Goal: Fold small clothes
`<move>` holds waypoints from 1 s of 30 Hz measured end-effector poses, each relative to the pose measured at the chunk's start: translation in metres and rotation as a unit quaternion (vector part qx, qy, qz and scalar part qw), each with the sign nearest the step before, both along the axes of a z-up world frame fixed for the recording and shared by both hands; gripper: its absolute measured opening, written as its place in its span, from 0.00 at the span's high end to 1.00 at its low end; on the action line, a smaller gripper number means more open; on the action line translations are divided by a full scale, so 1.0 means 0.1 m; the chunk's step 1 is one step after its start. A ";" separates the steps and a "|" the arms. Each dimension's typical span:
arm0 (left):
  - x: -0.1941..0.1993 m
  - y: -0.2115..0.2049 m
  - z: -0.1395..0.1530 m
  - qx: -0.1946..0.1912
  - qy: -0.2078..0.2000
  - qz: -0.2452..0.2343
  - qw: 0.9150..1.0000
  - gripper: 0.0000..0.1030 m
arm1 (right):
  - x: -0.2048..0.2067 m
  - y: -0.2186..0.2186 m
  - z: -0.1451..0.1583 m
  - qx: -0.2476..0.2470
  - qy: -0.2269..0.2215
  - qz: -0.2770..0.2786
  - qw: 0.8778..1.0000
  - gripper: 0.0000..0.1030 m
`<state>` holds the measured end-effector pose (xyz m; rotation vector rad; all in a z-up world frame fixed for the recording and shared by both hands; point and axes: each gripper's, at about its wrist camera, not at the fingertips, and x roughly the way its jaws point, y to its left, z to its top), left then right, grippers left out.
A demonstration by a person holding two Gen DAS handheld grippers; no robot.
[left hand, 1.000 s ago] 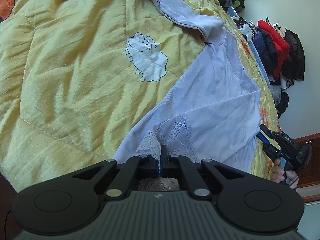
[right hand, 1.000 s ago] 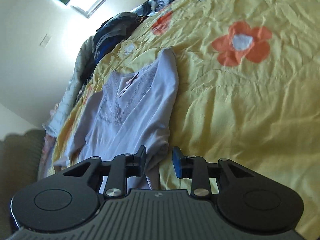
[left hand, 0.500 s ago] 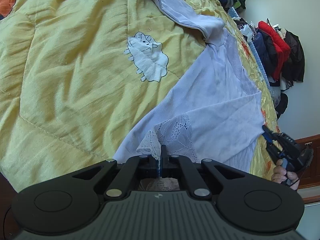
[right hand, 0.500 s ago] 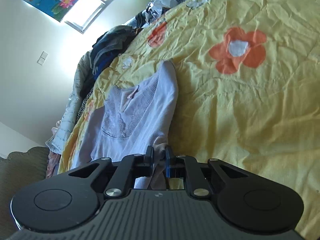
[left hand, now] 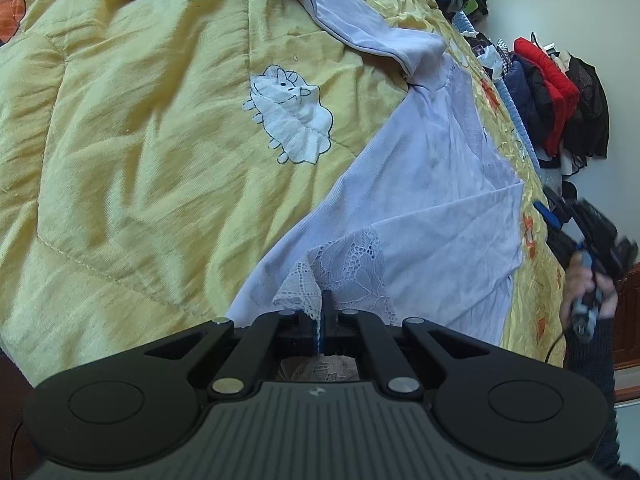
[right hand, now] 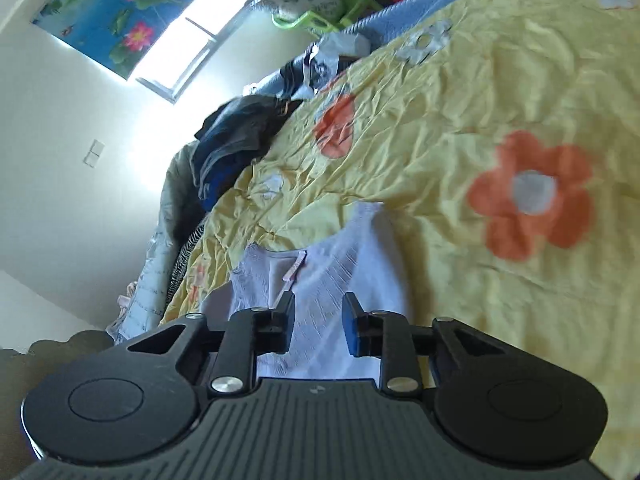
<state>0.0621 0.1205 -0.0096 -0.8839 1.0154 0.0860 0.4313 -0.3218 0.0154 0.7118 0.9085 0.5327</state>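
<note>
A pale lilac top (left hand: 432, 200) with lace trim lies spread on a yellow quilted bedspread (left hand: 140, 160). My left gripper (left hand: 320, 312) is shut on the lace edge (left hand: 304, 288) of the top at its near corner. My right gripper (right hand: 318, 312) is open, above the top (right hand: 328, 280), with nothing between its fingers. It also shows in the left wrist view (left hand: 560, 224), off the far side of the top, held in a hand.
Another lilac garment (left hand: 352, 20) lies across the top of the bed. Piles of dark clothes (right hand: 236, 136) sit at the bed's far edge, and red and black clothes (left hand: 552, 92) hang by the wall. Orange flower patches (right hand: 532, 196) mark the bedspread.
My right gripper closed half a second ago and has now opened again and lifted away from the top's edge. My left gripper stays shut on the lace edge.
</note>
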 end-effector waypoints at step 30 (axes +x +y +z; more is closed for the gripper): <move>-0.06 0.15 -0.11 -0.051 -0.018 -0.003 0.999 0.99 | -0.33 0.66 -0.25 -0.129 -0.009 0.100 0.987 0.58</move>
